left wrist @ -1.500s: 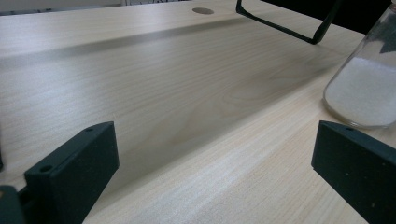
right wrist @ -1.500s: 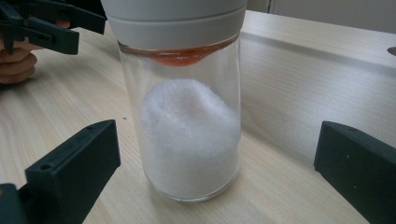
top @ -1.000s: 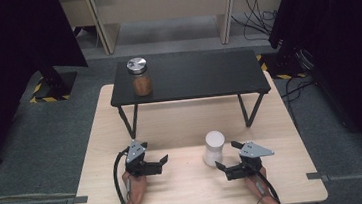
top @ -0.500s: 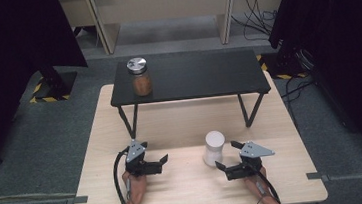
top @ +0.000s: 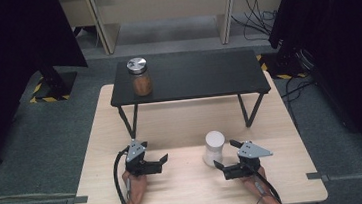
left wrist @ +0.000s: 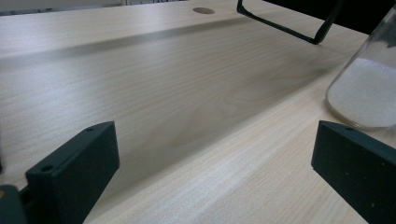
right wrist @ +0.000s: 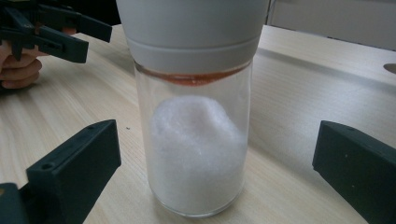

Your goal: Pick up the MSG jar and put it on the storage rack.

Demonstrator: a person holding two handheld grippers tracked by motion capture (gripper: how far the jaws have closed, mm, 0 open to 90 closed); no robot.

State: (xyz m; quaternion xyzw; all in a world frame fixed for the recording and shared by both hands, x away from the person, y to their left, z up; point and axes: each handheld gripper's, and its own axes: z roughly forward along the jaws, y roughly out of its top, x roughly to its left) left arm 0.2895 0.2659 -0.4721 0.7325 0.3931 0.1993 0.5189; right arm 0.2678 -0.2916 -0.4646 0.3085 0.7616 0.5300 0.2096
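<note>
Light wooden surface (top: 181, 127), person seated at the near edge, forearms coming in from below.

Glass jar (top: 214, 148) with a white lid stands upright on the surface, right of centre, in front of the black side table (top: 191, 76). In the right gripper view the jar (right wrist: 198, 140) is clear glass, roughly half full of white granules, with a thin reddish ring just under the lid.

Right gripper (top: 229, 159) sits near the jar, a little toward the person and to the right, jaws pointing at it. Jaws wide open, holding nothing. In its own view the jar stands between the lines of the two jaws but farther out; no contact visible with either jaw.

Left gripper (top: 160, 162) rests low over the surface, left of the jar and apart from it, jaws pointing toward the jar. Jaws wide open, empty. Its view looks along bare wood grain; the jar's lower part (left wrist: 366, 88) appears at the right edge, beyond the right-hand jaw. A leg of the black side table (left wrist: 289, 25) crosses the top of that view.

Second jar (top: 140, 77), metal lid and brown contents, stands upright on the left end of the black side table, well apart from both grippers.
</note>
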